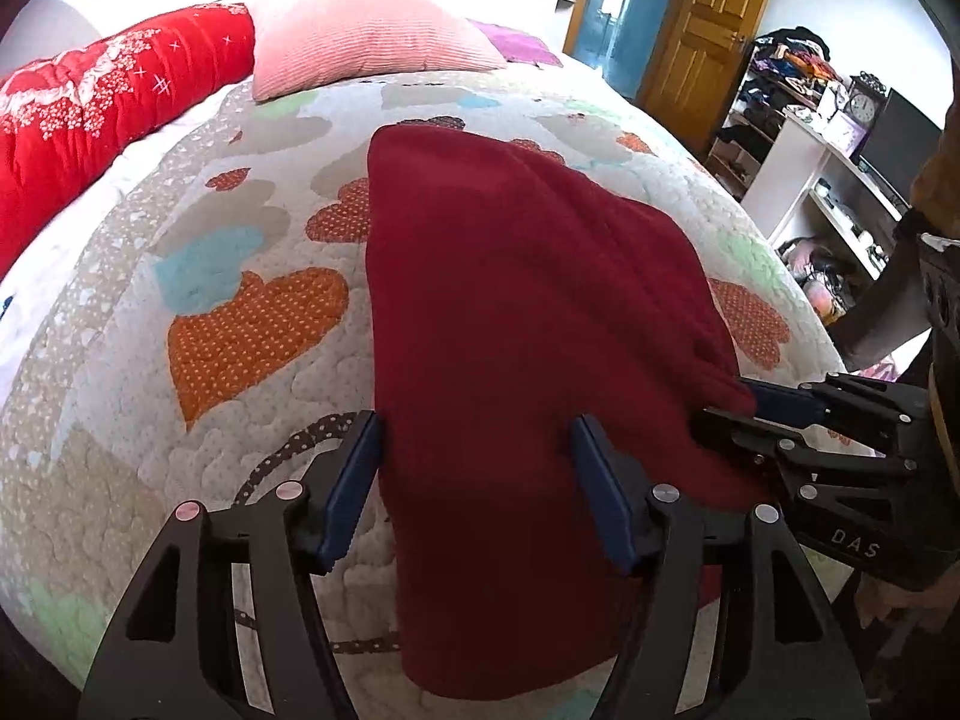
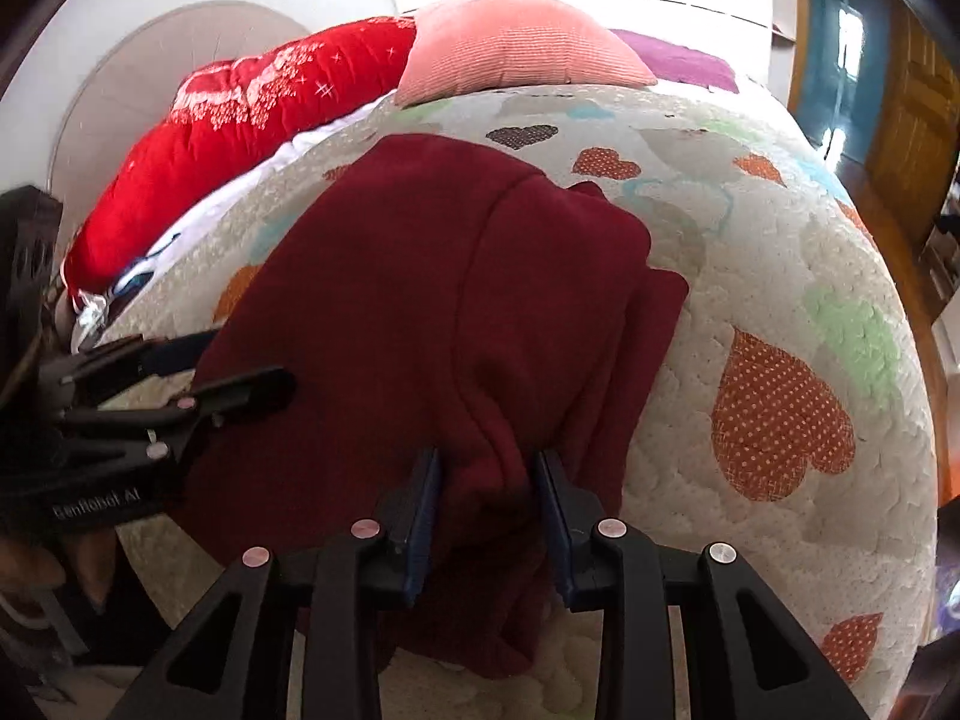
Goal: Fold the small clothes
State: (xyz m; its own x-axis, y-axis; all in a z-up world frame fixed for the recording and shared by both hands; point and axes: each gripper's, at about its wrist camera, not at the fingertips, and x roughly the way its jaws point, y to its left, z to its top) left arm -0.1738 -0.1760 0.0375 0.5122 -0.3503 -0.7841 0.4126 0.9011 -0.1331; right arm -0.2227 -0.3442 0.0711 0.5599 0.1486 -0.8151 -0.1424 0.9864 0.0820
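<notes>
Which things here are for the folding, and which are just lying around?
For the folding:
dark red garment
left gripper
right gripper
heart quilt it lies on

Just lying about:
pink pillow
red comforter
purple cloth
clock

Your dark red garment [image 1: 528, 312] is soft, fuzzy cloth, matt, with no shine. The bed cover [image 1: 240, 324] under it is bumpy quilted cloth with dotted fabric hearts. Far off, the pink pillow [image 1: 372, 42] looks ribbed, and the red blanket [image 1: 102, 102] looks puffy and a little shiny. Your left gripper [image 1: 477, 480] and right gripper [image 2: 489, 516] are matt black plastic with blue ridged pads [image 1: 600, 492] and small shiny metal pins. The door [image 1: 702, 30] is glossy wood.
</notes>
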